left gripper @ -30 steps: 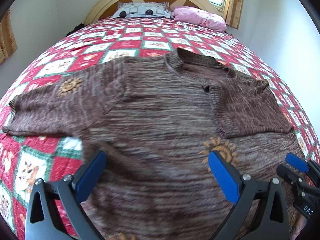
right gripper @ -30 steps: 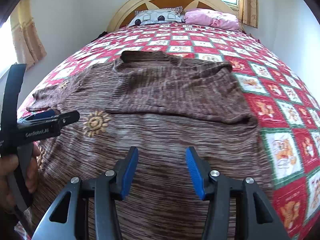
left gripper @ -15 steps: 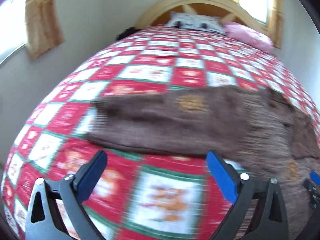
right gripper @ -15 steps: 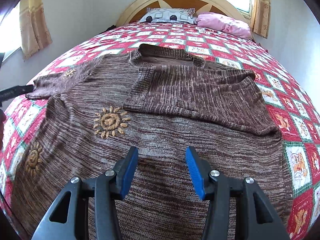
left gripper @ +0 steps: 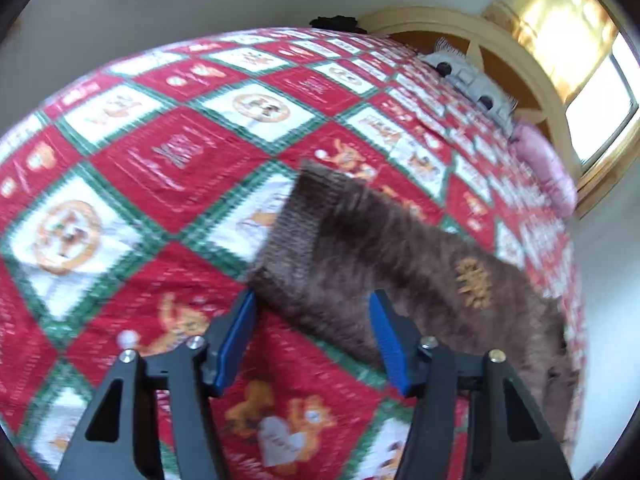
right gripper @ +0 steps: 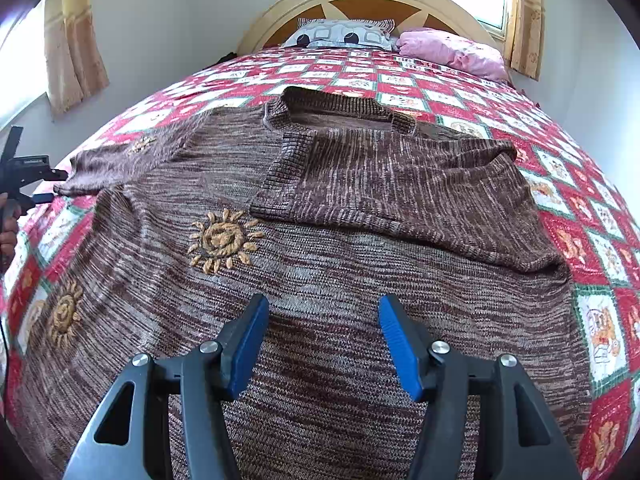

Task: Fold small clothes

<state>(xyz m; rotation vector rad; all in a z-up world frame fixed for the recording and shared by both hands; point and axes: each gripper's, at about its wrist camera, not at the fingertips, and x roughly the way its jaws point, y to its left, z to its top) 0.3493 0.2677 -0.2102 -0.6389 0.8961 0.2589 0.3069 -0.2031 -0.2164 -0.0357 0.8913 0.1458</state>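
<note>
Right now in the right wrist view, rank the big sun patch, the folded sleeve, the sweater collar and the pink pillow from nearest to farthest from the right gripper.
1. Big sun patch, just ahead, left of the right gripper.
2. Folded sleeve, ahead and right, lying across the chest.
3. Sweater collar, beyond the sleeve, centre.
4. Pink pillow, far right at the headboard.

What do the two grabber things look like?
Both match. The left gripper and the right gripper each have two black plastic fingers with triangle holes, silver screws, and ridged bright blue pads. From the side, one has small white lettering, too small to read.
</note>
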